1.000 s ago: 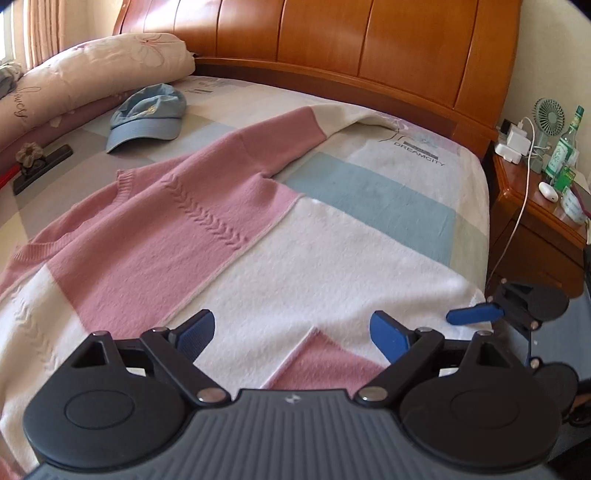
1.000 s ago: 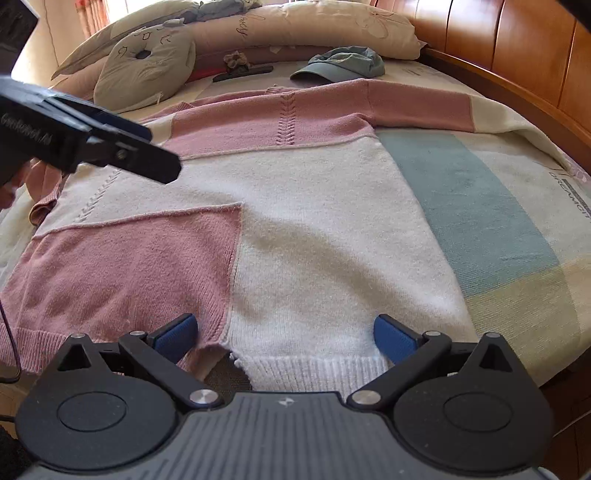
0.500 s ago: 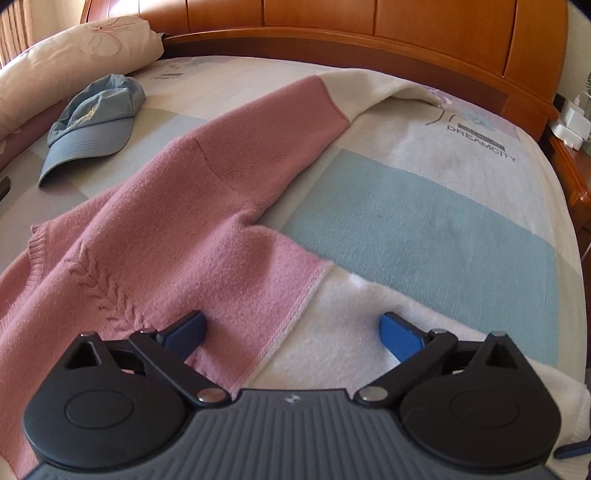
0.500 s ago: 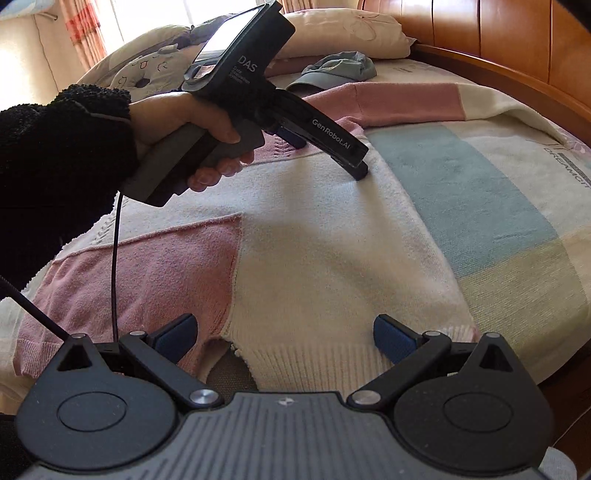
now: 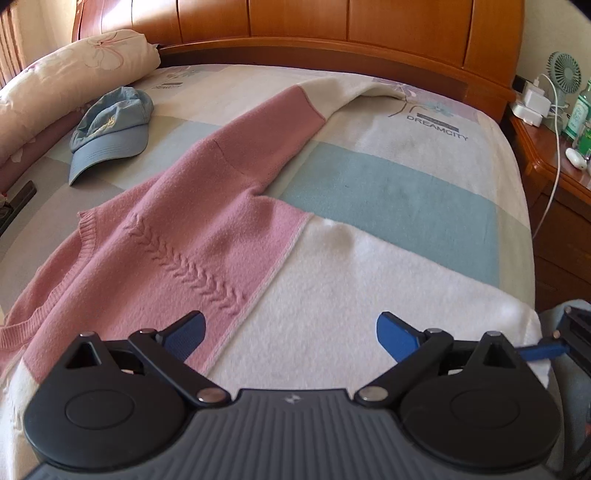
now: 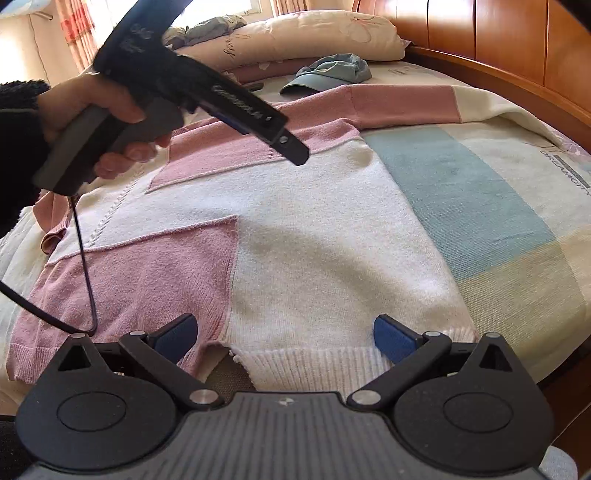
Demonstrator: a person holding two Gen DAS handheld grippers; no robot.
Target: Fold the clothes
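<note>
Sweater [image 6: 314,236] lies flat on bed [image 6: 498,206], hem near, one sleeve stretched toward far headboard [image 5: 332,33]. Left gripper [image 5: 290,334] hovers over its middle, jaws wide but closing, nothing between. Right gripper [image 6: 284,338] spread apart at hem, gripping nothing. Cap [image 5: 110,129] far left.

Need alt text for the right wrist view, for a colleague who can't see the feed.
A pink and white sweater lies spread flat on a bed, its ribbed hem nearest the open right gripper, which holds nothing. Above the sweater's chest, a hand holds the left gripper, its jaws closing slightly on nothing. A blue cap and pillows lie by the wooden headboard.
</note>
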